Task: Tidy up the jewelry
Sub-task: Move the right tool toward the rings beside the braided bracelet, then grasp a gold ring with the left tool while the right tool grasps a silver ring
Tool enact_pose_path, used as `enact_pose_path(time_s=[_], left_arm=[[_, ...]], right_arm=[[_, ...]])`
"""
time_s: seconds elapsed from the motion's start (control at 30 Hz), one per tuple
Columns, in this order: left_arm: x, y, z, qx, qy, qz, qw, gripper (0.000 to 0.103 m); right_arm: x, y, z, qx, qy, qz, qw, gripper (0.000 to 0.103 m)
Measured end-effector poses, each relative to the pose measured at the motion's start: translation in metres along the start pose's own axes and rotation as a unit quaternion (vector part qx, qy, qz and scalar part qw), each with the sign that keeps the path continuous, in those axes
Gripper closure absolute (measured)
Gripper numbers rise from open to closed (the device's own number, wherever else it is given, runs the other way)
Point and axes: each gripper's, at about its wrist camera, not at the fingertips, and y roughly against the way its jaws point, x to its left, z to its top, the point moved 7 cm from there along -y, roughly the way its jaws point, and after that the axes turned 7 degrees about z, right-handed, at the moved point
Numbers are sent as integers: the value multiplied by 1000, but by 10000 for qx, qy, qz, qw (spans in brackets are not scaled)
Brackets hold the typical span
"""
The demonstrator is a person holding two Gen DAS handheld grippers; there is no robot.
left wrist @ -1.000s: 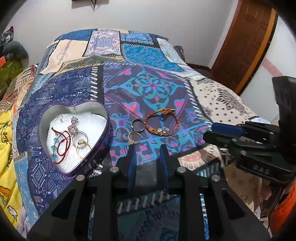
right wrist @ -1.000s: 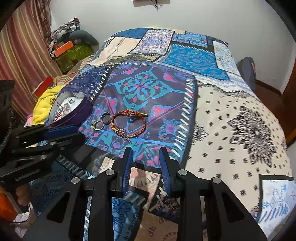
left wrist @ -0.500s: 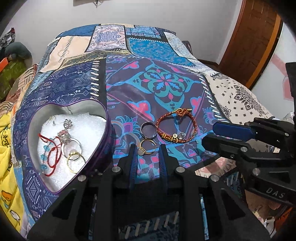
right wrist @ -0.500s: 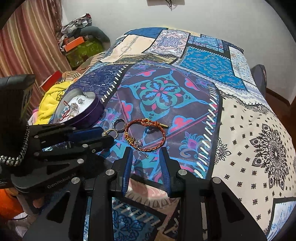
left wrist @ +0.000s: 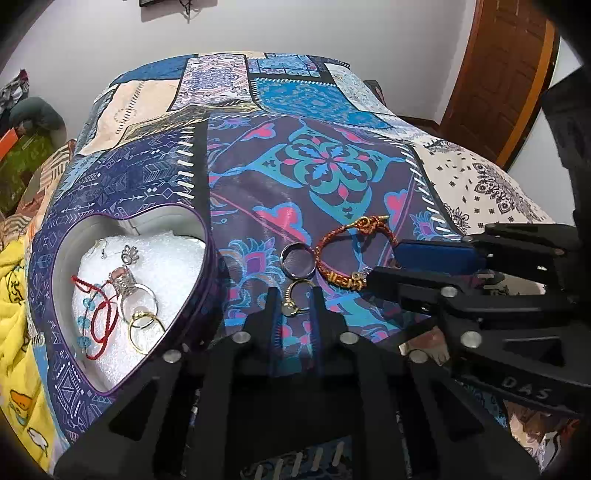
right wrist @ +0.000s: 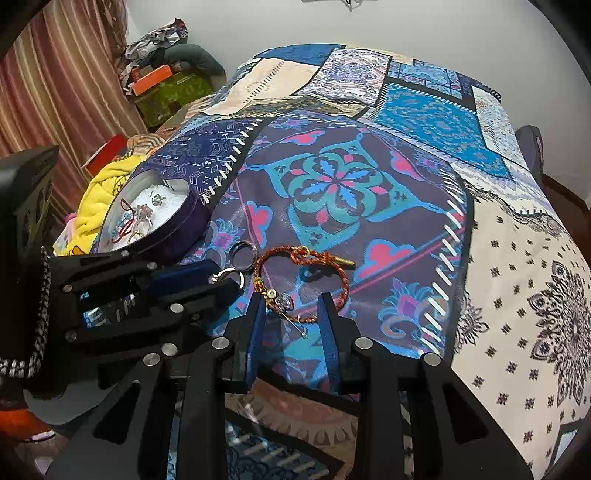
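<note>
Straddling the gold ring [left wrist: 295,297] for a pickup, the left gripper [left wrist: 294,295] stands narrowly open, the heart tin [left wrist: 207,258] at its nine o'clock; the right gripper [right wrist: 291,306] brackets the braided bracelet [right wrist: 303,282], wide.

Even, soft indoor light; both views are bright and mostly sharp. Fisheye bending curves the bedspread [left wrist: 314,177] and wall [right wrist: 424,26], with black vignette corners. Faint shadows lie under the bracelet [right wrist: 303,280]. No strong glare.
</note>
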Motion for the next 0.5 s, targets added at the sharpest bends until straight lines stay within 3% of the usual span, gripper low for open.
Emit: enact_pose_path(time_s=[0.5], left_arm=[[3, 9, -4, -66, 52, -59, 9999, 95]], right_arm=[[9, -8, -4, 133, 256, -217, 9993, 95]])
